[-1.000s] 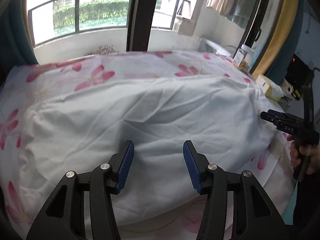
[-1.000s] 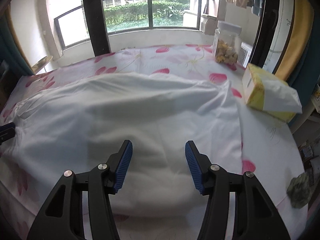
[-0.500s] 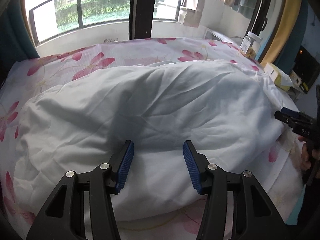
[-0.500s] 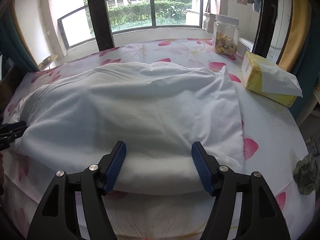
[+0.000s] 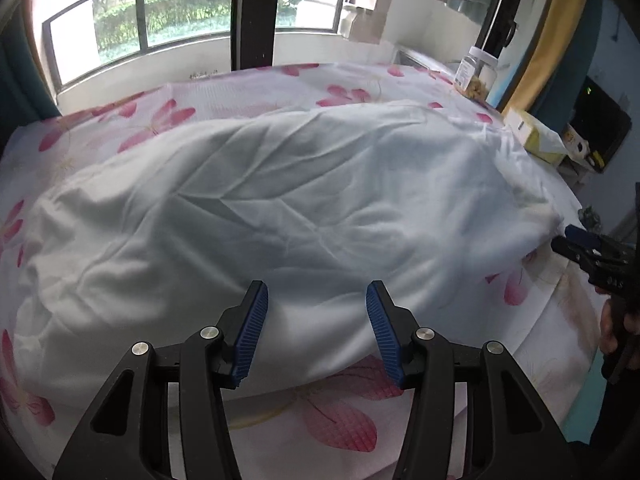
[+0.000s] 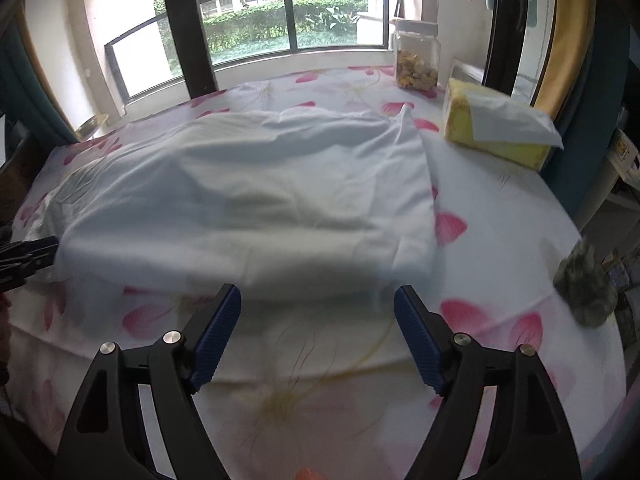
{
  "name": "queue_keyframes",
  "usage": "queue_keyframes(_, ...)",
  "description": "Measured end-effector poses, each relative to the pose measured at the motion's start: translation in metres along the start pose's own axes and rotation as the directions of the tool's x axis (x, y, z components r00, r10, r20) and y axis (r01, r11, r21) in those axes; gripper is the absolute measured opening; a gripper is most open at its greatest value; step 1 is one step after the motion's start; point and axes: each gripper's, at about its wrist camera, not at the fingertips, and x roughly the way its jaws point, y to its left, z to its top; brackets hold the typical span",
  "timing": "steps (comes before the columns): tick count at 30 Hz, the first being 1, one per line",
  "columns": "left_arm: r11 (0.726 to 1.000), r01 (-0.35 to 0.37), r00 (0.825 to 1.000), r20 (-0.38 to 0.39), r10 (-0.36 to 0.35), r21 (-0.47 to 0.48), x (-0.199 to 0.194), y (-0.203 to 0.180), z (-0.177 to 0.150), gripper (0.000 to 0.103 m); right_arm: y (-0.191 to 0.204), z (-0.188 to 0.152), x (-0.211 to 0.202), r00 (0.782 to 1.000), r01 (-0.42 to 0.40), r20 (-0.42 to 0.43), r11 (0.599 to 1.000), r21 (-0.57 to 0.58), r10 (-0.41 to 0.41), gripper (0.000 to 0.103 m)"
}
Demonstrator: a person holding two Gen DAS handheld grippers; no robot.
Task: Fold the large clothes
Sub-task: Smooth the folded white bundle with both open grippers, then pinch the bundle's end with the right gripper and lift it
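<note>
A large white garment [image 5: 280, 208] lies spread and wrinkled on a surface covered by a pink-flower sheet [image 5: 328, 428]. It also shows in the right wrist view [image 6: 248, 196]. My left gripper [image 5: 316, 312] is open and empty, its blue pads just above the garment's near edge. My right gripper [image 6: 318, 320] is open wide and empty, just short of the garment's near edge. The right gripper also shows at the right edge of the left wrist view [image 5: 576, 240], by the garment's right end. The left gripper's tip shows at the left edge of the right wrist view [image 6: 32, 250].
A yellow tissue box [image 6: 500, 136] and a clear jar of snacks [image 6: 416, 56] stand at the far right of the sheet. A dark crumpled object [image 6: 586, 284] lies at the right edge. Windows with a dark pillar [image 6: 184, 20] stand behind.
Both grippers have drawn back toward me from the garment. The right gripper has opened wider and now sits clear of the garment's edge. The garment has settled flatter.
</note>
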Motion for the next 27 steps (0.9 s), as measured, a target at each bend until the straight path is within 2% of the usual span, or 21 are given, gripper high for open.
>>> queue_keyframes(5, 1.000, 0.011, 0.999, 0.042, -0.011, -0.005, -0.012, 0.004, 0.004, 0.054, 0.013, -0.008, 0.002, 1.000, -0.025, -0.020, 1.000, 0.010, 0.025, 0.082)
queue_keyframes(11, 1.000, 0.000, 0.991, 0.135, 0.003, -0.027, -0.033, 0.019, 0.021, 0.055, 0.026, -0.001, 0.010, 0.991, -0.133, -0.016, 0.988, 0.082, 0.134, 0.091)
queue_keyframes(13, 0.999, 0.001, 0.987, 0.160, 0.005, -0.037, -0.035, 0.025, 0.027, 0.055, 0.031, 0.003, 0.014, 0.989, -0.143, -0.010, 0.984, 0.108, 0.145, 0.097)
queue_keyframes(16, 0.999, 0.002, 0.984, 0.175, 0.008, -0.053, -0.032, 0.031, 0.034, 0.056, 0.037, 0.010, 0.021, 0.984, -0.175, 0.000, 0.973, 0.150, 0.177, 0.101)
queue_keyframes(20, 0.997, 0.005, 0.986, 0.169, 0.008, -0.073, -0.019, 0.040, 0.039, 0.057, 0.042, 0.020, 0.032, 0.979, -0.203, 0.045, 0.962, 0.182, 0.198, 0.103)
queue_keyframes(24, 0.994, 0.009, 0.992, 0.127, 0.005, -0.111, 0.000, 0.051, 0.038, 0.057, 0.043, 0.032, 0.041, 0.978, -0.205, 0.067, 0.955, 0.214, 0.195, 0.103)
queue_keyframes(27, 0.995, 0.011, 0.996, 0.087, -0.003, -0.101, 0.014, 0.051, 0.035, 0.057, 0.040, 0.040, 0.047, 0.973, -0.227, 0.088, 0.942, 0.246, 0.211, 0.103)
